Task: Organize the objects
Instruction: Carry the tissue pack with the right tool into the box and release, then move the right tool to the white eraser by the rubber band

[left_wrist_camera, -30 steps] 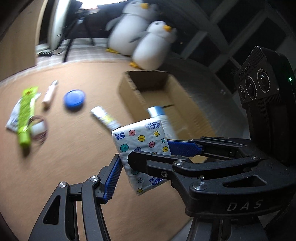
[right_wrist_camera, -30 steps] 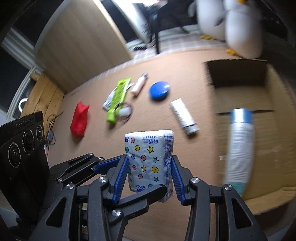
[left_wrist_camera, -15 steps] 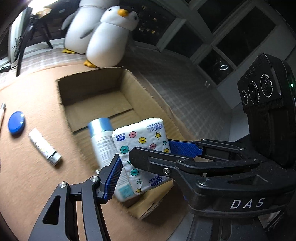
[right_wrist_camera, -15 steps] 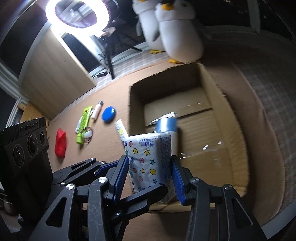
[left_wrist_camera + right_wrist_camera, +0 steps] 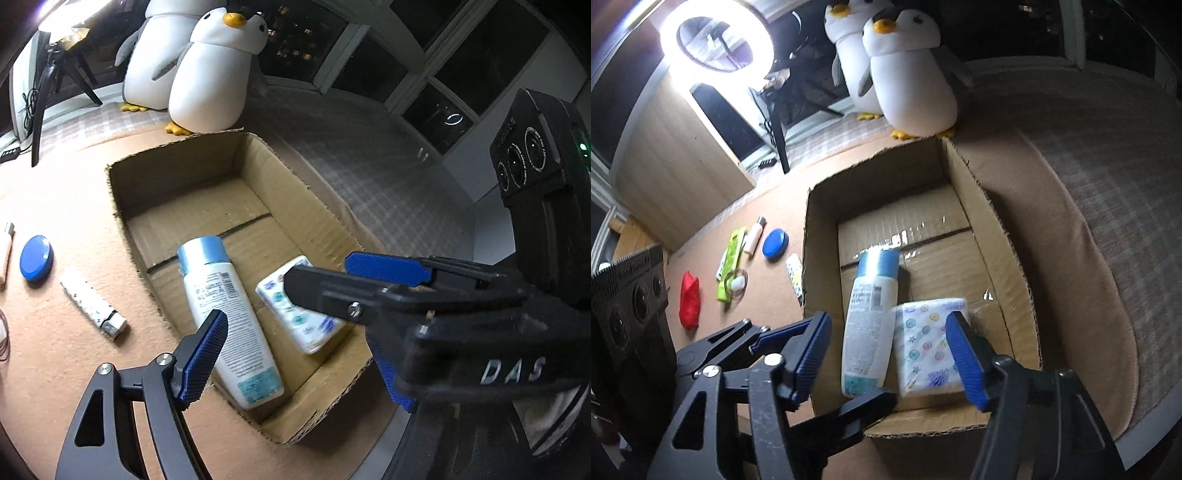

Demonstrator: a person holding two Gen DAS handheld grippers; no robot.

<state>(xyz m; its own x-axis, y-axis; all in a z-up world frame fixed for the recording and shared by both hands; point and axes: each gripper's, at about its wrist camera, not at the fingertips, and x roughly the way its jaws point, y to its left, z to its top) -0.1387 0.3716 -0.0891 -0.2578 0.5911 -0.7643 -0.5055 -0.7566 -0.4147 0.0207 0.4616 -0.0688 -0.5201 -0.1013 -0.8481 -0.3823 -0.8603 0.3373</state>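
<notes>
A star-and-dot printed tissue pack (image 5: 923, 350) lies, slightly blurred, on the floor of the open cardboard box (image 5: 820, 229), right of a white bottle with a blue cap (image 5: 868, 321). My right gripper (image 5: 889, 317) hovers over the box's near end. Its jaws are opening and neither pad presses on the pack. My left gripper (image 5: 295, 332) comes in from the left, jaws also opening, with nothing gripped. In the left wrist view the pack (image 5: 303, 328) and the bottle (image 5: 221, 280) rest in the box (image 5: 184, 177), partly behind the right gripper's fingers.
Left of the box on the tan mat lie a small white tube (image 5: 795, 273), a blue lid (image 5: 775, 242), a pink tube (image 5: 753, 236), a green packet (image 5: 730, 258) and a red item (image 5: 689, 299). Two plush penguins (image 5: 908, 85) stand behind the box, and a ring light (image 5: 716, 37) glows at the back left.
Both grippers carried the tissue pack from over the mat to over the box. Their jaws then spread, and the pack dropped into the box beside the bottle.
</notes>
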